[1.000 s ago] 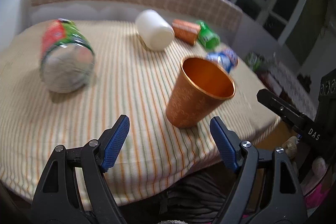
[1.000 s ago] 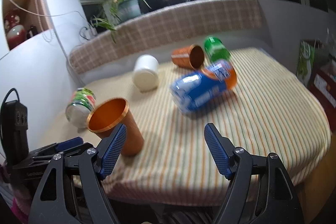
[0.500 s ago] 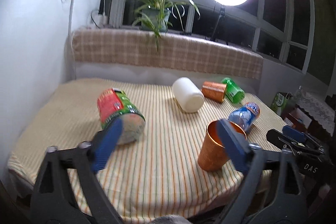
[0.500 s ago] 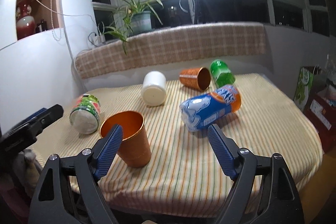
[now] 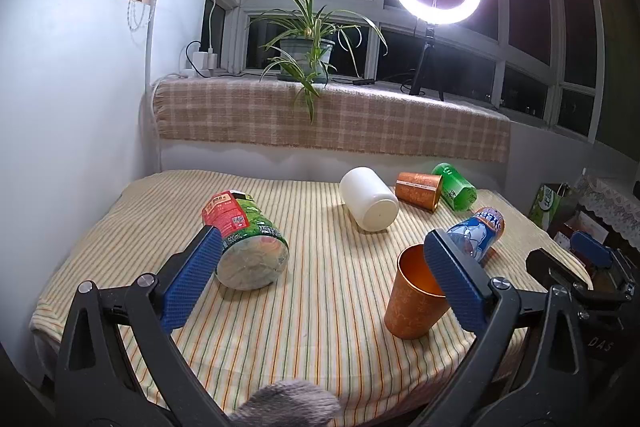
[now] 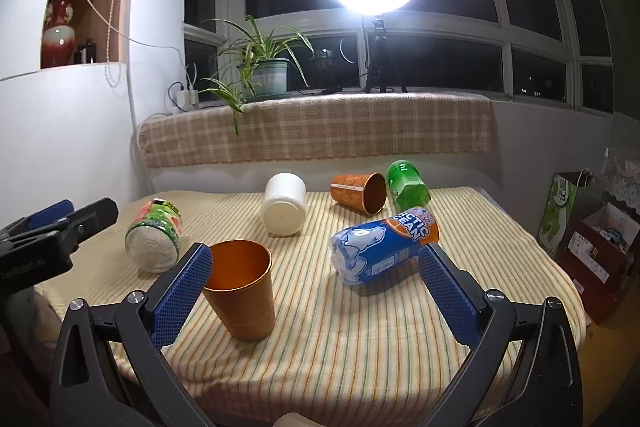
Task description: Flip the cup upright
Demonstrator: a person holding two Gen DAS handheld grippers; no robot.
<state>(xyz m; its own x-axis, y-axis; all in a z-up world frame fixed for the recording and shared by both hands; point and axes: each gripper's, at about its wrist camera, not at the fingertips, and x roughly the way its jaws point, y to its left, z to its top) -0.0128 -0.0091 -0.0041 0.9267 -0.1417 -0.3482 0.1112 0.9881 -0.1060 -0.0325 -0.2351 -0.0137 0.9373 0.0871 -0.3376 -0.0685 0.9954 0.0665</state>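
Striped surface (image 6: 360,347) carries the orange cup (image 6: 243,291) upright, mouth up; both hand-held grippers, left (image 5: 320,283) and right (image 6: 316,291), are released.

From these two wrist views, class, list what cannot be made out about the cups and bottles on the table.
- Upright orange cup: in the left wrist view, the left gripper finger hides part of its rim.
- Lying orange cup: print too small to read in either view.
- White container: its mouth faces away in both views.
- Green bottle: the lying cup hides its near side in the right wrist view.
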